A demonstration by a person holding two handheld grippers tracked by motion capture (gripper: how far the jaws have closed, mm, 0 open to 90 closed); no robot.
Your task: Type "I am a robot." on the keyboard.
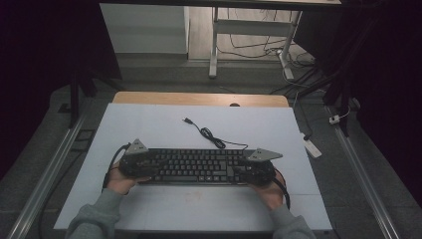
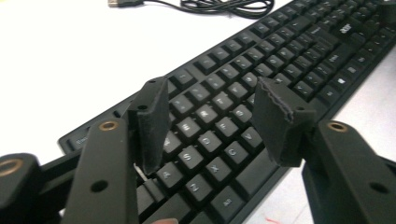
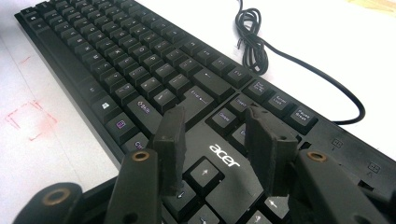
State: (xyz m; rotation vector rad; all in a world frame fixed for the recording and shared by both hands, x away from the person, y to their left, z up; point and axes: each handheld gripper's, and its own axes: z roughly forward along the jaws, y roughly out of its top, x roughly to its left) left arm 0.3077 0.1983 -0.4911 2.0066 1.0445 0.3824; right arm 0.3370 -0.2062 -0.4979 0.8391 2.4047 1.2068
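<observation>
While jaws gape, hand-held grippers [image 1: 134, 162] flank keyboard [image 1: 199, 166]

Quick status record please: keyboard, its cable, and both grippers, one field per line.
keyboard: black keyboard lying flat on the white table
cable: coiled cable lying on the table beyond the keyboard, plug free
left gripper: left gripper over the letter keys at the keyboard's left end, jaws apart
right gripper: right gripper over the arrow-key area at its right end, jaws apart

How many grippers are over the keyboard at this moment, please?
2: the left gripper is over the left end of the black Acer keyboard, and the right gripper is over its right end.
</observation>
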